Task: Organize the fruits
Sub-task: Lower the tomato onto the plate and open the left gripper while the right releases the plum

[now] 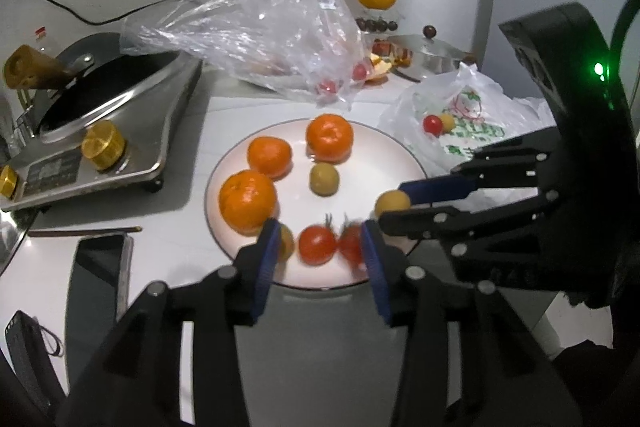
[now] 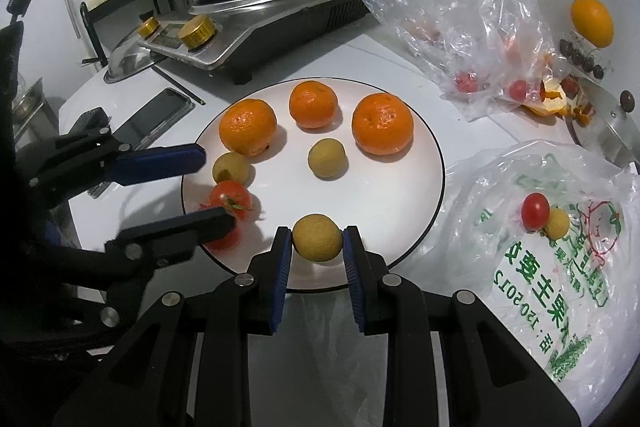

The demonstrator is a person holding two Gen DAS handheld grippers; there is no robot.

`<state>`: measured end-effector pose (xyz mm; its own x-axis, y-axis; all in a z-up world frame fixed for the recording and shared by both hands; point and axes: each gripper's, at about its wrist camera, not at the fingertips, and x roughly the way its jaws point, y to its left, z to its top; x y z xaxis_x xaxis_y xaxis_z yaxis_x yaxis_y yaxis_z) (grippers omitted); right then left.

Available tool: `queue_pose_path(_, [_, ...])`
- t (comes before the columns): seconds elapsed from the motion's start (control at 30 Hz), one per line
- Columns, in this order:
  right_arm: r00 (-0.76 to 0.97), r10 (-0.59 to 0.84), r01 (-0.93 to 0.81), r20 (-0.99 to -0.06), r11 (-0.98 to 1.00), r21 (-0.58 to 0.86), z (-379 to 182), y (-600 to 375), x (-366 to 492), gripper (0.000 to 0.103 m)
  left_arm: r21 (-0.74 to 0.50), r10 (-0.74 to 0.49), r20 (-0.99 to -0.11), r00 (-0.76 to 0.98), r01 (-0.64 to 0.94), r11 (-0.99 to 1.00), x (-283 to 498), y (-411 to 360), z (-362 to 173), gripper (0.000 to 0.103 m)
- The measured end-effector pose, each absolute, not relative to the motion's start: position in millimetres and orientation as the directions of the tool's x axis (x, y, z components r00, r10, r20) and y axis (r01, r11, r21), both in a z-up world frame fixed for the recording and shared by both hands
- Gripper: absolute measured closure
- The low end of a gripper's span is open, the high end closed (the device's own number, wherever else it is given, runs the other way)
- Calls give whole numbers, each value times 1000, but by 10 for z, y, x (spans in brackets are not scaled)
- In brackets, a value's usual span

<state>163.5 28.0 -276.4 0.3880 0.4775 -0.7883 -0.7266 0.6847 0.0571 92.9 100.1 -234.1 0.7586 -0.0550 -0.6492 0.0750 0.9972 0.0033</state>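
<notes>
Right tool (image 2: 316, 241) clamped on small yellow fruit (image 2: 318, 237) over near rim of white plate (image 2: 400, 195), left tool (image 1: 320, 251) parted around red tomato (image 1: 317, 245) on plate, three oranges (image 2: 382, 123) along far rim, printed bag (image 2: 560, 267) by right tabletop edge.

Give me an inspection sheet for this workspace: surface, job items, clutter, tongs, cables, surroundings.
Surface: white countertop, crowded.
Job's things: plate holds three oranges, two yellow-green fruits, two tomatoes; a red and a yellow fruit lie on the printed bag.
Clutter: clear bag, phone, peel, lidded pot.
Tongs: right tongs shut on a yellow fruit over the plate's near rim; left tongs open around the tomatoes.
Cables: black cord by the wall.
Surroundings: stove with pan, bottles behind.
</notes>
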Motion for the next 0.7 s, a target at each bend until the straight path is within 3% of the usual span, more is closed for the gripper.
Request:
queue_pose_path(0.43, [405,481,-711,-778,700,63,-2708,190,1633,75,24,-28,-650,760,58,998,937,1003,-2309,60])
queue_pose_path(0.7, [433,485,-696,-760,716,60,-2604,31,1637,75,29,-22,-643,766,53,998,962,911,-2256,54])
